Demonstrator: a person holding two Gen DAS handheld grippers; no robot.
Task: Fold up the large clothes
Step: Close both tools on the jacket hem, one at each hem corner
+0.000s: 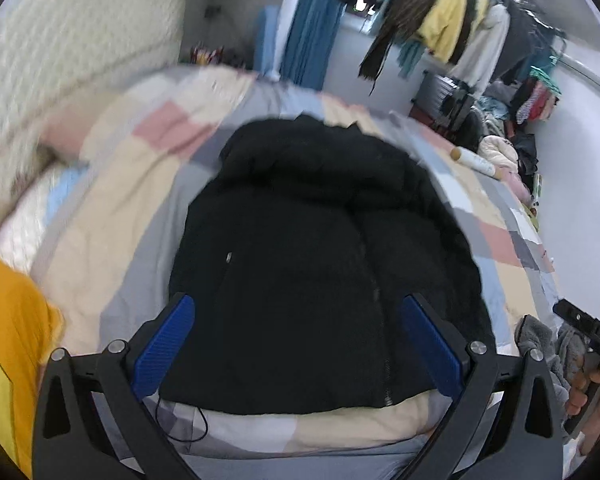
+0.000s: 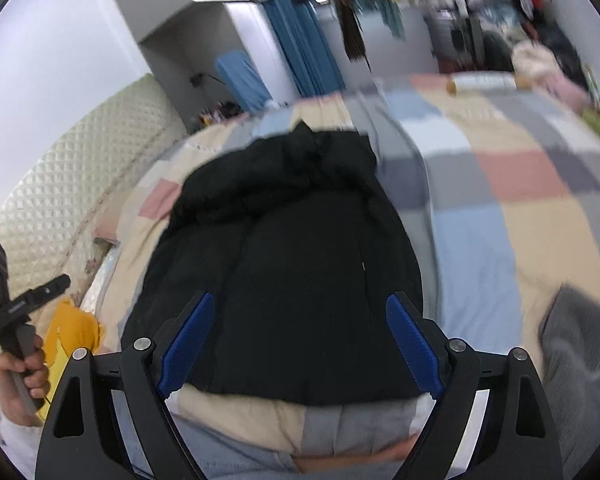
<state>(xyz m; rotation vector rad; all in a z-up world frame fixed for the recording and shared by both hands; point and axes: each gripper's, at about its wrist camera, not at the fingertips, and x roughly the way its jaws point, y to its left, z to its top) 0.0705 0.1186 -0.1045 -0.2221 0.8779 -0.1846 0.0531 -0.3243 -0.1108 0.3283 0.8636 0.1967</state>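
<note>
A large black padded jacket (image 1: 320, 248) lies folded into a long block on the patchwork bedspread (image 1: 148, 184), zipper up, collar at the far end. It also shows in the right wrist view (image 2: 284, 264). My left gripper (image 1: 298, 312) is open and empty, held above the jacket's near hem. My right gripper (image 2: 300, 310) is open and empty, also above the near hem. The right gripper's handle shows at the right edge of the left wrist view (image 1: 584, 328), and the left gripper's handle shows at the left of the right wrist view (image 2: 16, 312).
A yellow garment (image 1: 12, 340) lies at the near left and a grey garment (image 2: 580, 360) at the near right. A paper roll (image 1: 476, 162) lies at the bed's far right edge. A quilted headboard (image 2: 72, 184) stands left. Hanging clothes (image 1: 452, 20) fill the back.
</note>
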